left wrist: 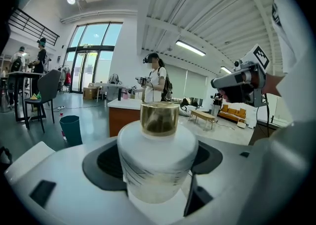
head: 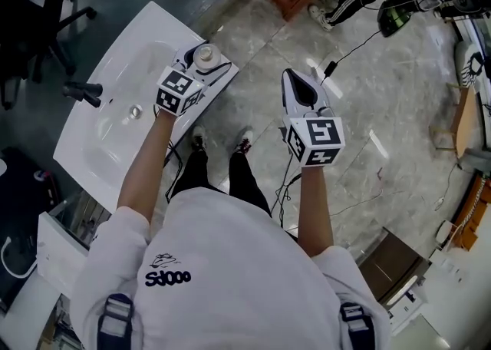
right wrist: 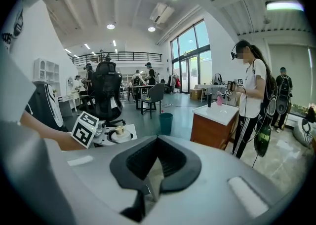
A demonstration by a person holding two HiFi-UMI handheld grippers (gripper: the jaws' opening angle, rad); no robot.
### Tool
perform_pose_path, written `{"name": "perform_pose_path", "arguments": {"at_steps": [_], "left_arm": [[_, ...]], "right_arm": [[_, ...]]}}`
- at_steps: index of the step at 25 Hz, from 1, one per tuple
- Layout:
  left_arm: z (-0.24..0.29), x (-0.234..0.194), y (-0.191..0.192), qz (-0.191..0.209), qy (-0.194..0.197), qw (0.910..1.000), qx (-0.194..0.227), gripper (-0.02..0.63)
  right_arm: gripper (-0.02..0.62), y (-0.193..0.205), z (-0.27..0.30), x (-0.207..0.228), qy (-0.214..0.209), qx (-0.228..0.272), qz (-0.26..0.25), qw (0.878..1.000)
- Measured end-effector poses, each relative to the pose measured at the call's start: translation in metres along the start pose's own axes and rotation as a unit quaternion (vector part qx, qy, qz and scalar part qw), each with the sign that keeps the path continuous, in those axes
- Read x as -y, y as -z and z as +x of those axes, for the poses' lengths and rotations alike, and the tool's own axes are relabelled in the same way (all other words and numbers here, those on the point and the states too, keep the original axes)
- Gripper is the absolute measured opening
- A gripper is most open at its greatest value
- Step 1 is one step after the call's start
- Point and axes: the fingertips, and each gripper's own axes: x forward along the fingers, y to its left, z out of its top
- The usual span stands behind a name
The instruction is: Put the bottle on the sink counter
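Observation:
A white bottle (head: 204,54) with a gold cap stands upright between the jaws of my left gripper (head: 201,66), which is shut on it. It sits over the near right corner of the white sink counter (head: 146,41); whether its base touches the counter is hidden. In the left gripper view the bottle (left wrist: 157,157) fills the gap between the black pads (left wrist: 104,162) of my left gripper (left wrist: 157,166). My right gripper (head: 299,89) hangs over the floor to the right, apart from the counter. In its own view my right gripper (right wrist: 147,189) is shut on nothing.
A black faucet (head: 83,93) stands at the basin's left side, with the drain (head: 135,110) beside it. A black office chair (head: 42,3) is beyond the counter. Cables (head: 353,49) run across the marble floor. Another person (right wrist: 249,100) stands by a second vanity (right wrist: 215,120).

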Motion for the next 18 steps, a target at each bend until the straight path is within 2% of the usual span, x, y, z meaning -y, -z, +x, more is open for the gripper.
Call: {"name": "perform_pose_path", "arguments": {"at_steps": [4, 8, 13, 18], "left_arm": [[0.014, 0.004, 0.021, -0.013, 0.008, 0.9999, -0.006, 0.35], [0.025, -0.001, 0.044, -0.025, -0.002, 0.9995, -0.022, 0.35], [0.034, -0.005, 0.067, -0.01, -0.019, 0.9981, -0.057, 0.35], [0.036, -0.008, 0.075, -0.012, -0.026, 0.9976, -0.063, 0.35]], "right_arm": [[0.009, 0.013, 0.001, 0.001, 0.0, -0.012, 0.006, 1.0], [0.009, 0.025, -0.003, 0.009, 0.005, -0.024, 0.016, 1.0], [0.009, 0.034, -0.008, 0.022, 0.018, -0.033, 0.029, 0.999], [0.009, 0.039, -0.004, 0.02, 0.014, -0.04, 0.026, 0.999]]}}
